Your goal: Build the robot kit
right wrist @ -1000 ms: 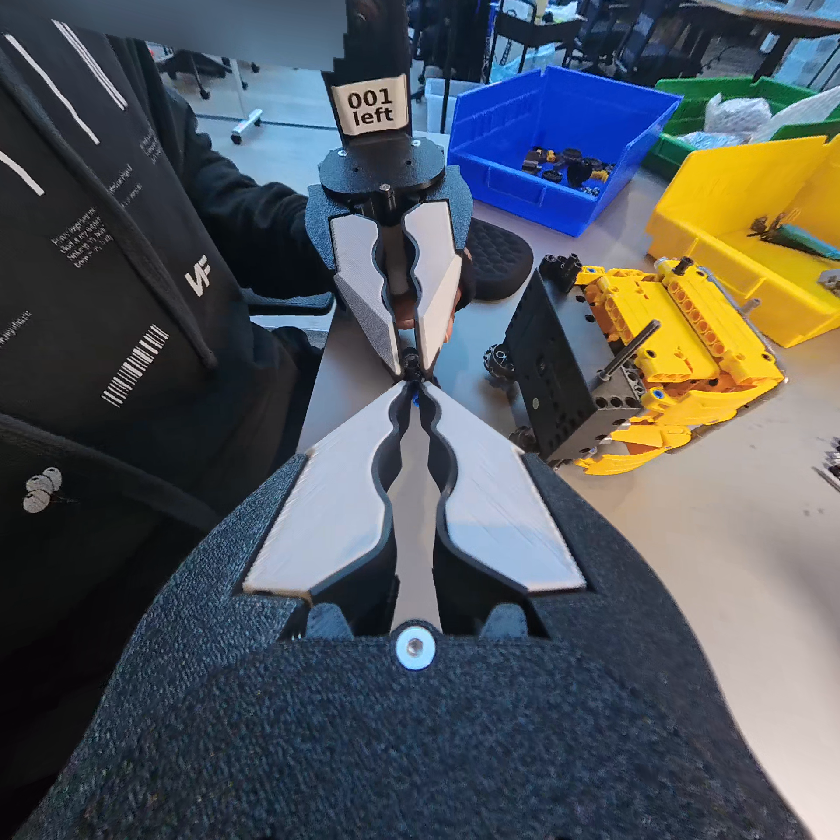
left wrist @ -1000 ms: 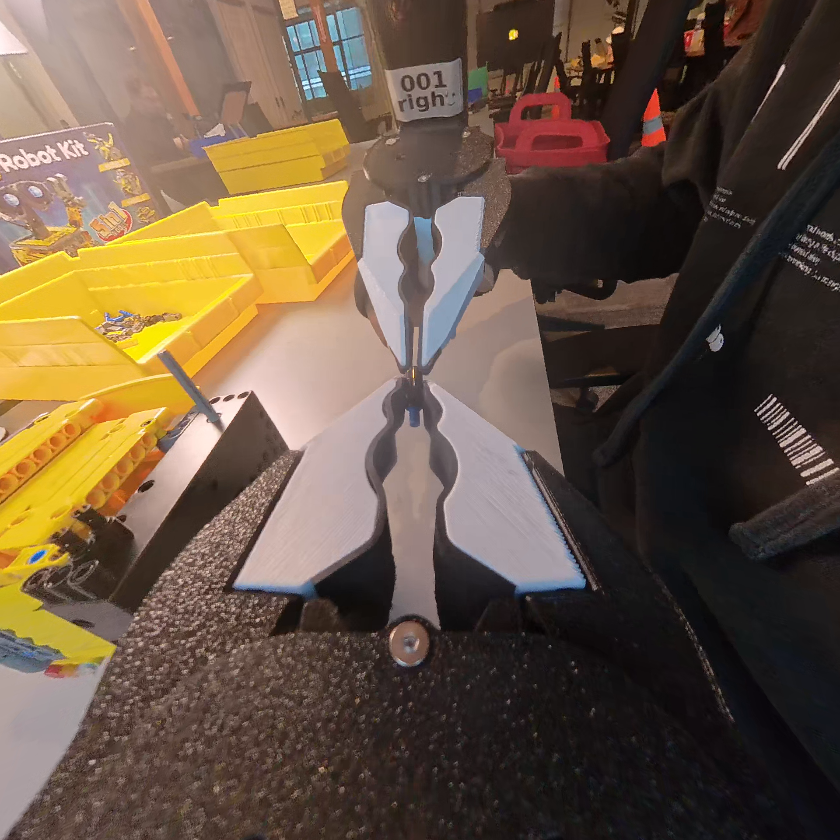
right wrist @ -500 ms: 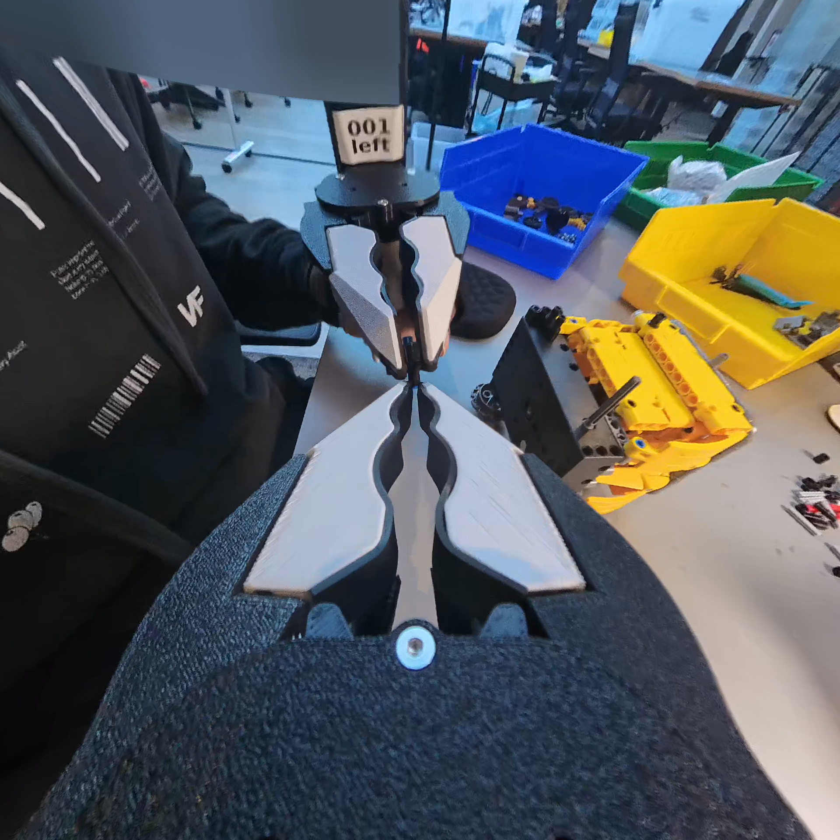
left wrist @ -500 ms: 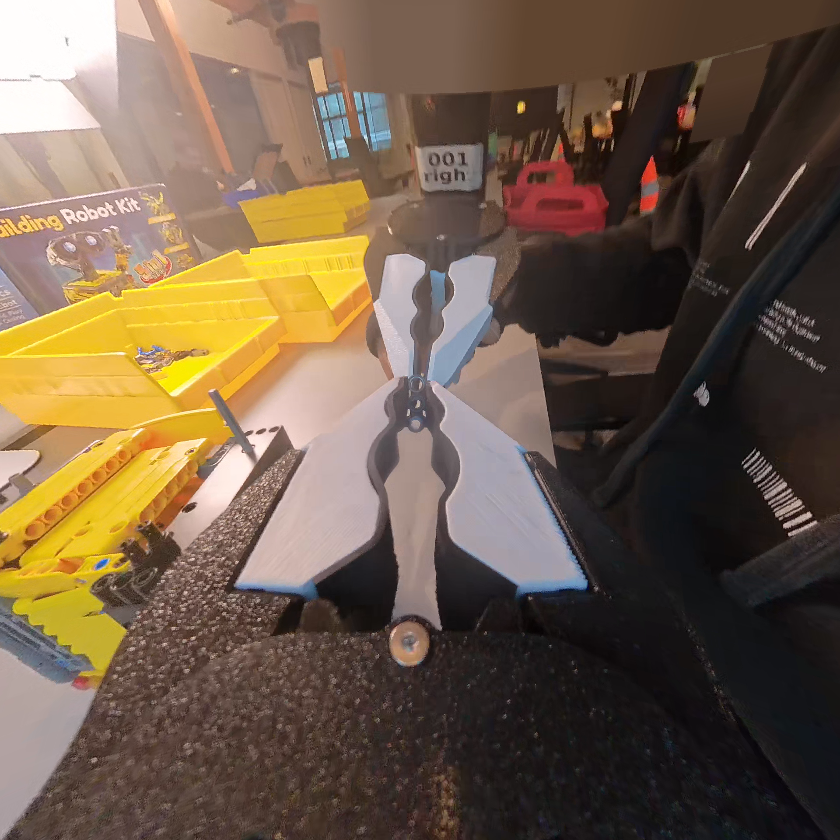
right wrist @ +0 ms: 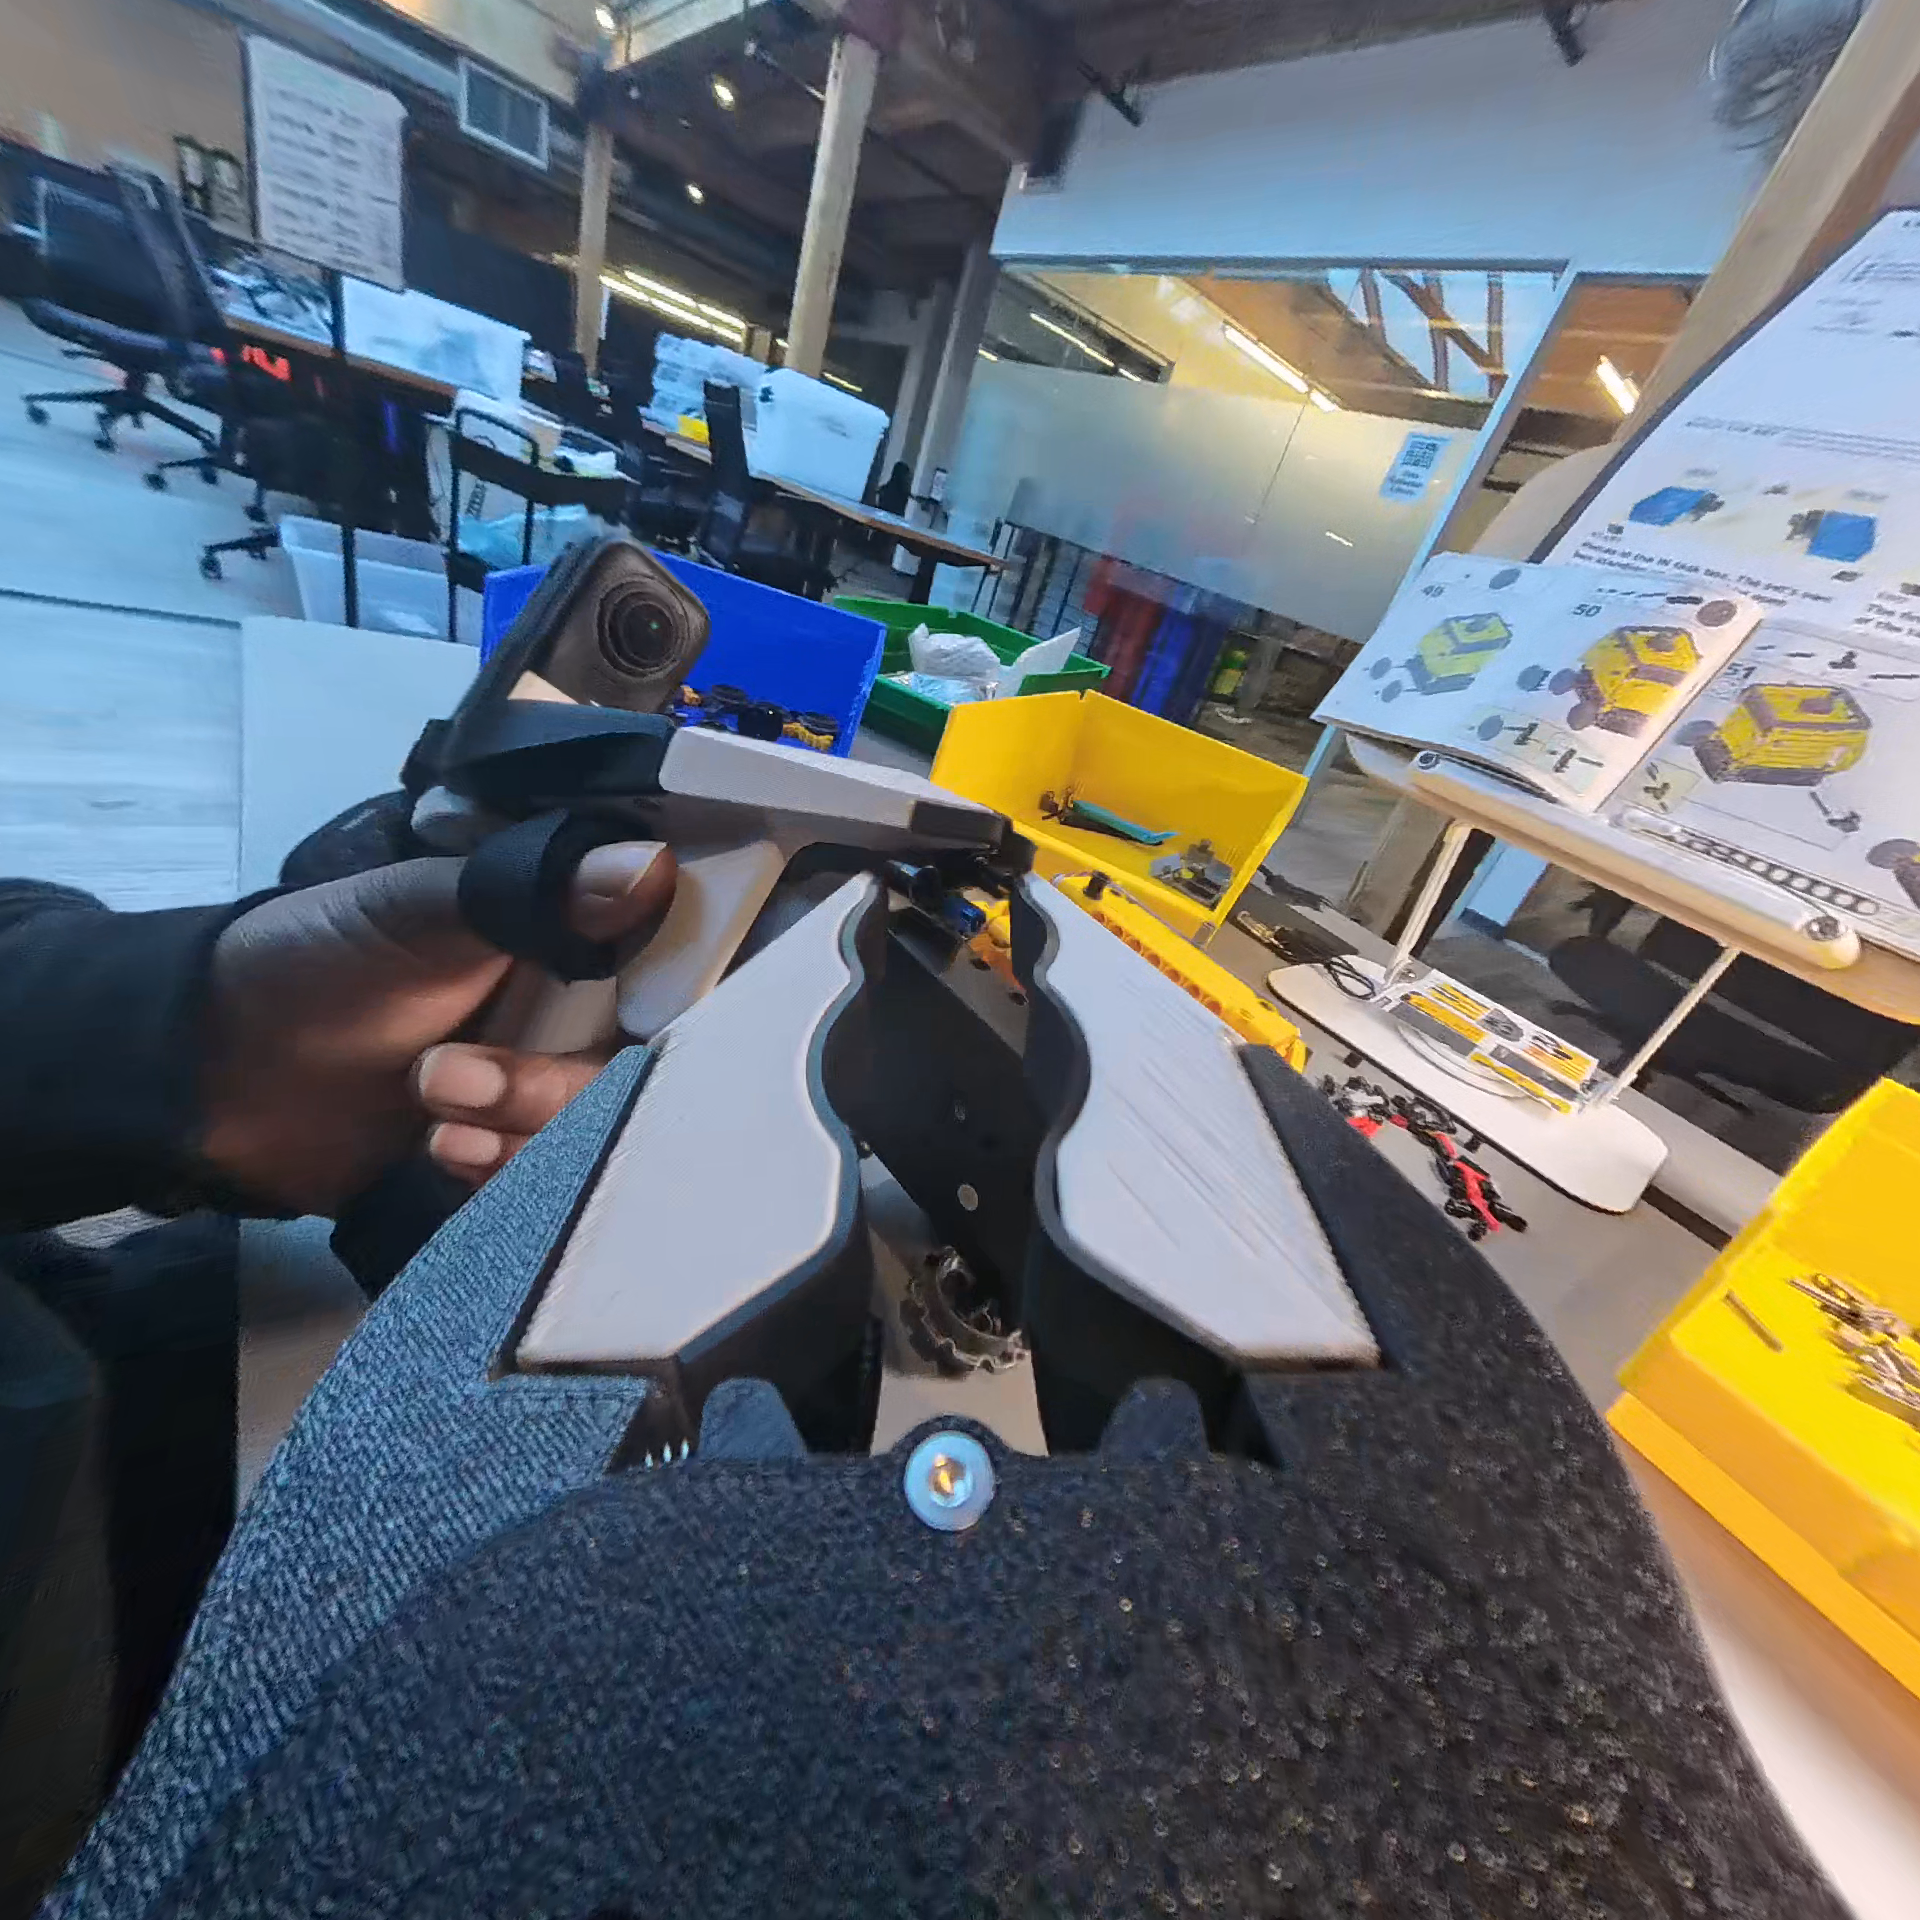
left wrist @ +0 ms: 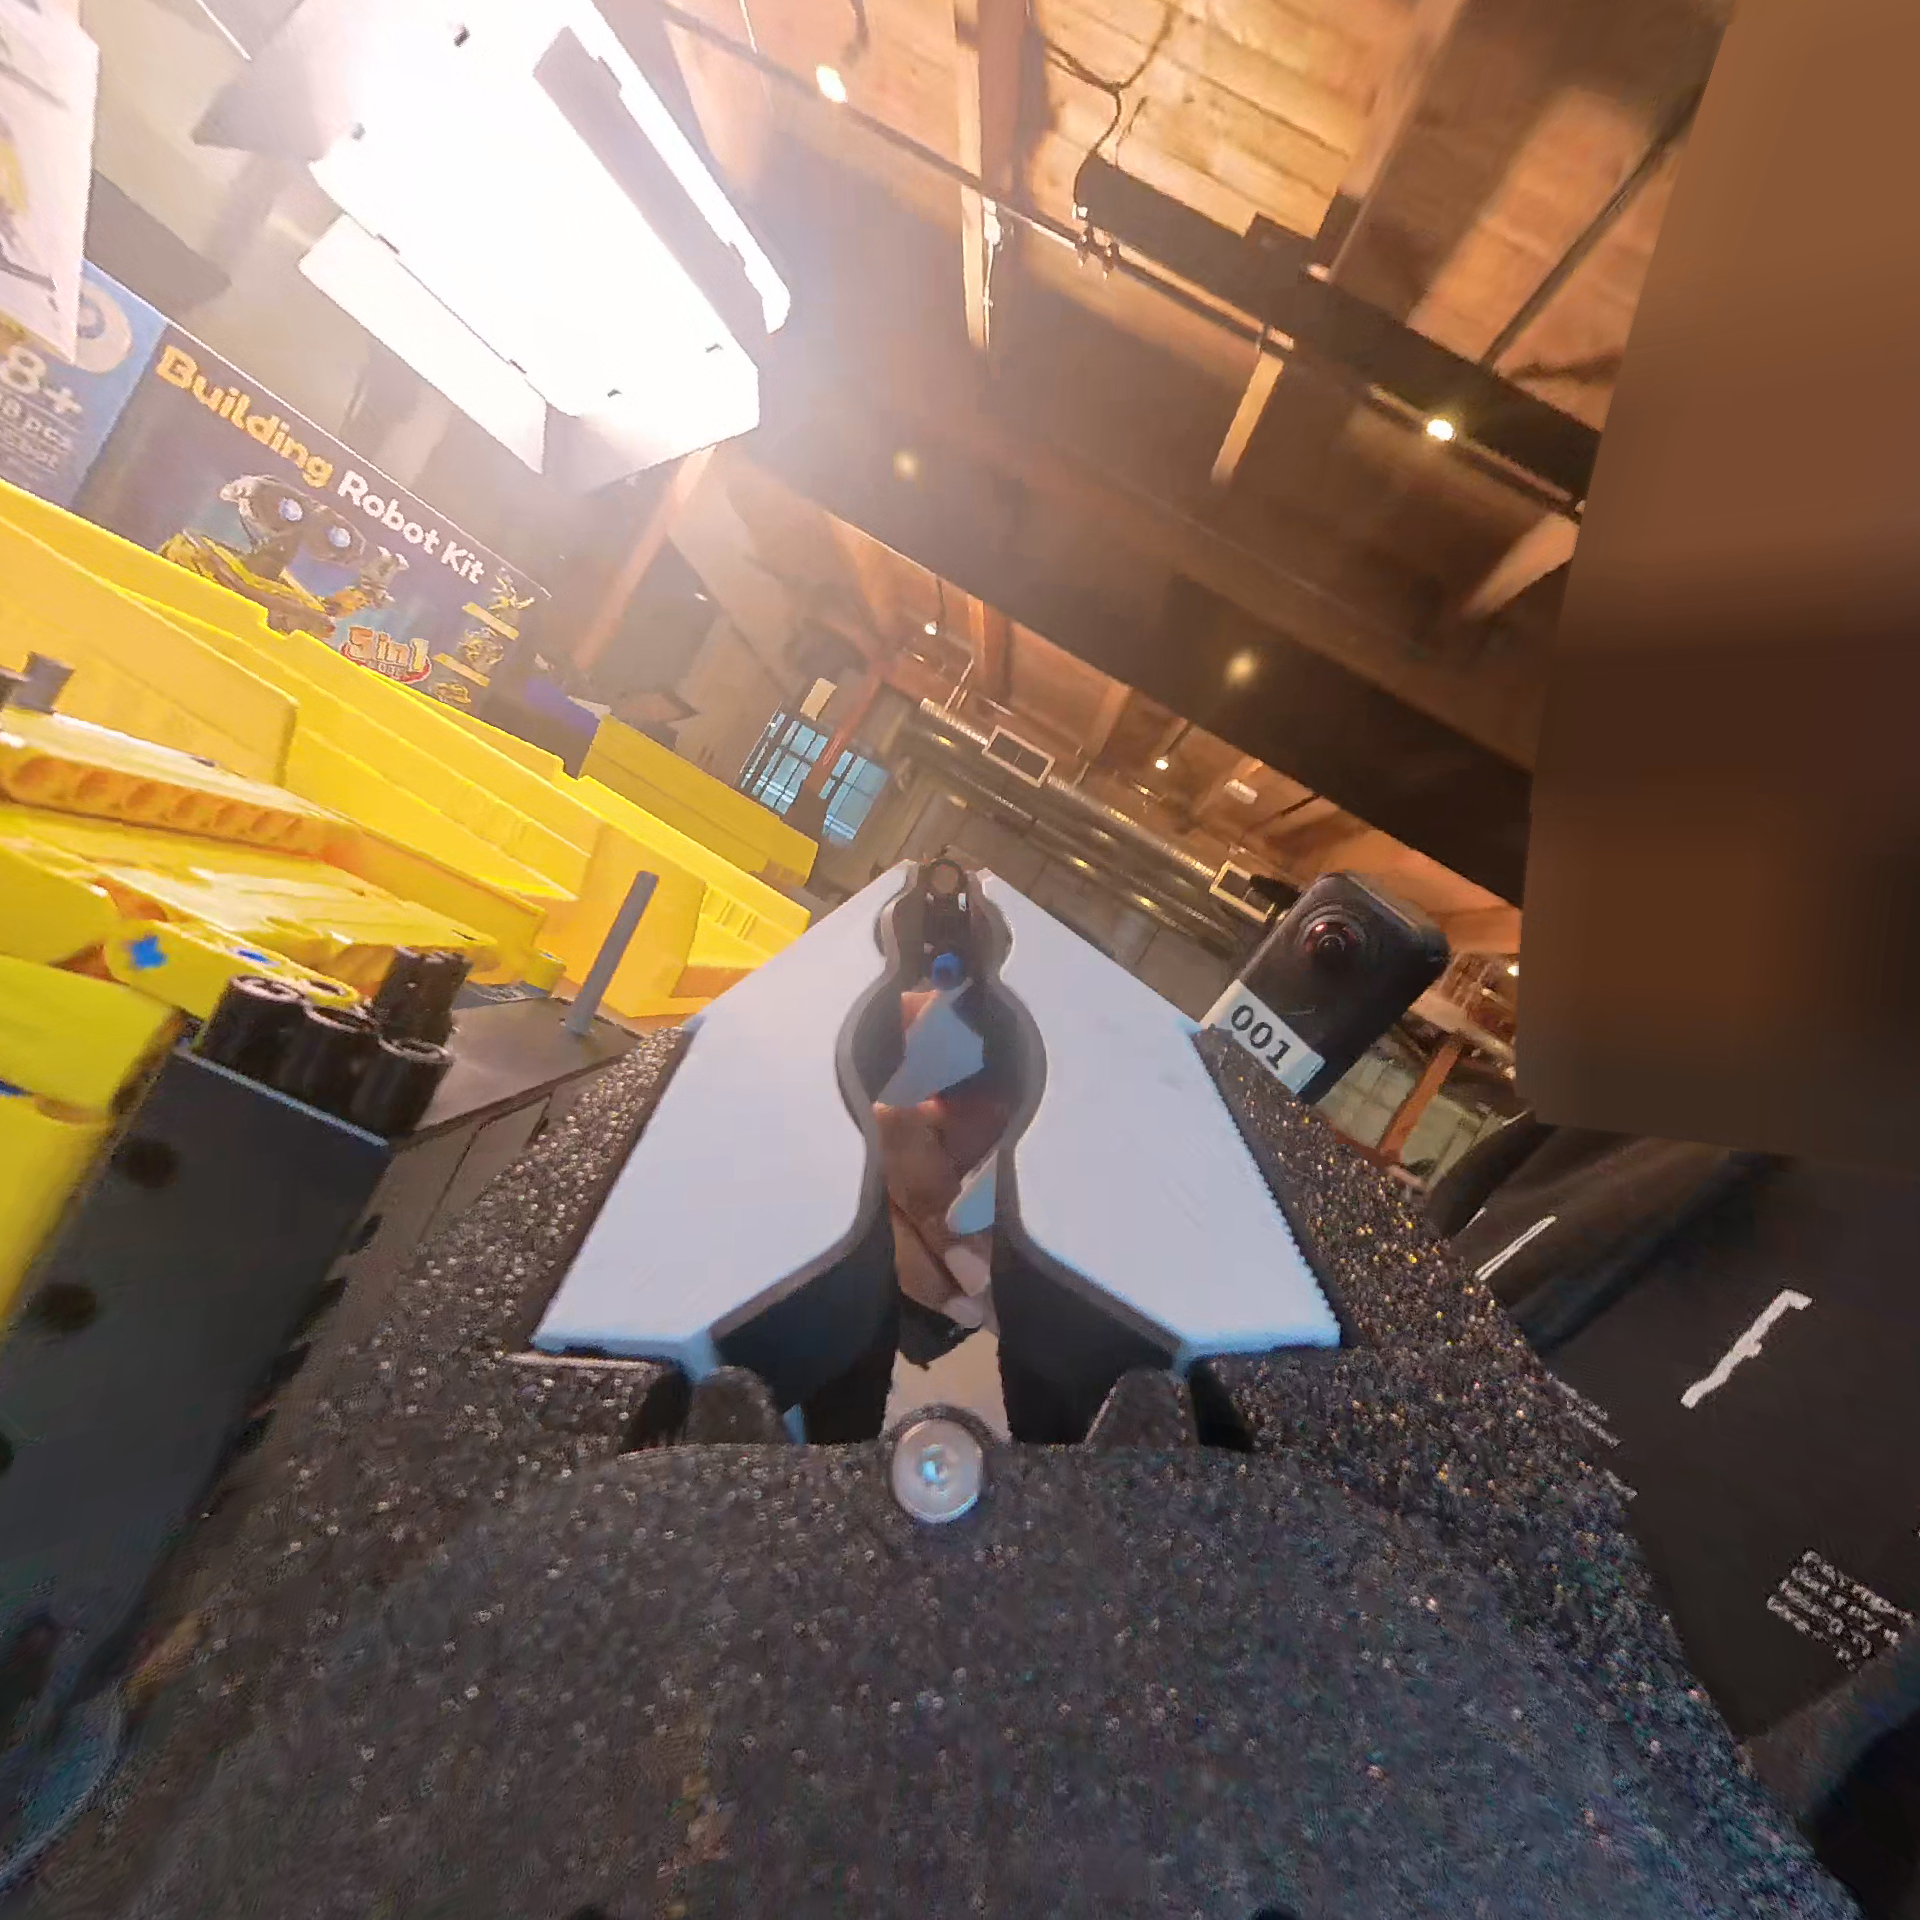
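My left gripper [left wrist: 942,883] is shut on a small black connector with a blue pin [left wrist: 941,935]. In the right wrist view the left gripper [right wrist: 992,831] reaches in from the left and holds that connector [right wrist: 940,902] at the tips of my right gripper [right wrist: 951,894]. My right gripper is open, and its pads stand apart from the connector. Behind it is a black block [right wrist: 935,1049] joined to a yellow brick model [right wrist: 1164,956]. The block [left wrist: 156,1195] and model [left wrist: 208,904] also show at the left of the left wrist view.
A grey axle [left wrist: 613,951] stands up from the block. Yellow bins [right wrist: 1122,769], a blue bin [right wrist: 769,644] and a green bin [right wrist: 966,665] stand behind. An instruction booklet on a stand [right wrist: 1621,707] is at right, with loose black and red pieces [right wrist: 1444,1143] and another yellow bin [right wrist: 1787,1351]. Left and right tips are no more than a few centimetres apart. The black block [right wrist: 935,1049] is about equally far from each gripper, around 8 cm.
Both grippers were shut tip to tip on the small connector. My right gripper has opened and let go, and the left keeps it. Both grippers have swung towards the model and tilted up.
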